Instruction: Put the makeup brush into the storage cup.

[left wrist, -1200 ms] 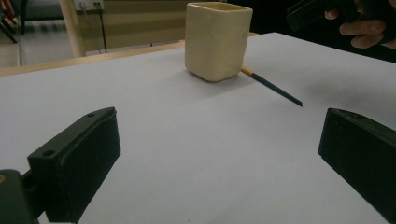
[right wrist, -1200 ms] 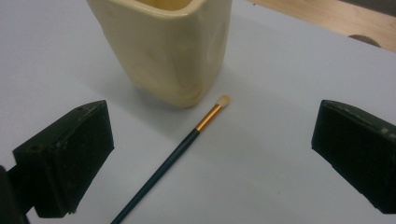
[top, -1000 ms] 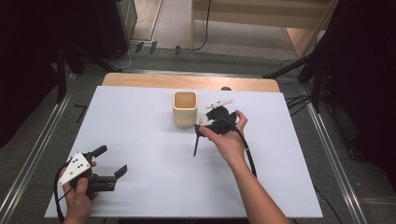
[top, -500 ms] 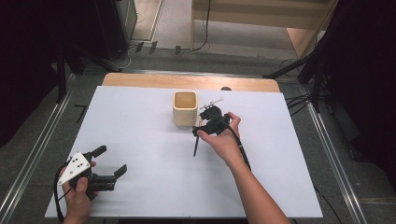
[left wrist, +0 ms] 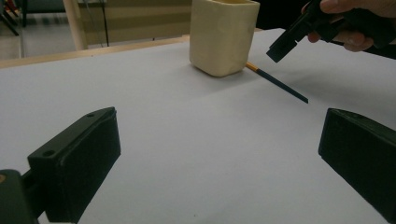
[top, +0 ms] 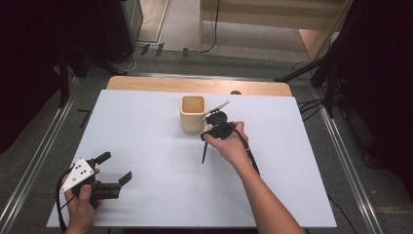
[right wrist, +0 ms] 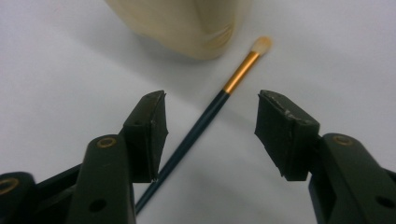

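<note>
The right gripper [right wrist: 210, 133] is hovering over a slim dark-handled paintbrush with a gold ferrule [right wrist: 205, 119], lying flat on the white table [top: 146, 126] beside a cream square cup [top: 193, 113]; its jaws, just closing, are straddling the brush without touching.

Two handheld grippers, both matte black. On the left gripper [top: 116, 168], a pale grey three-cornered plate [top: 78, 173] dotted with small black marks; a black cable [top: 59, 204] looping from the rear. Blocky rectangular black jaws, one showing two small round holes on the upper face. On the right gripper [right wrist: 210, 135], flat-faced black jaws, scuffed grey along the pad edges, mounted on black links with brass-coloured pivot rivets and small round screw holes. A thick black cable [top: 249, 151] trailing along the forearm. Bare forearms, no sleeves, no gloves, no watch or rings on the left hand [top: 80, 207] or right hand [top: 233, 146].
</note>
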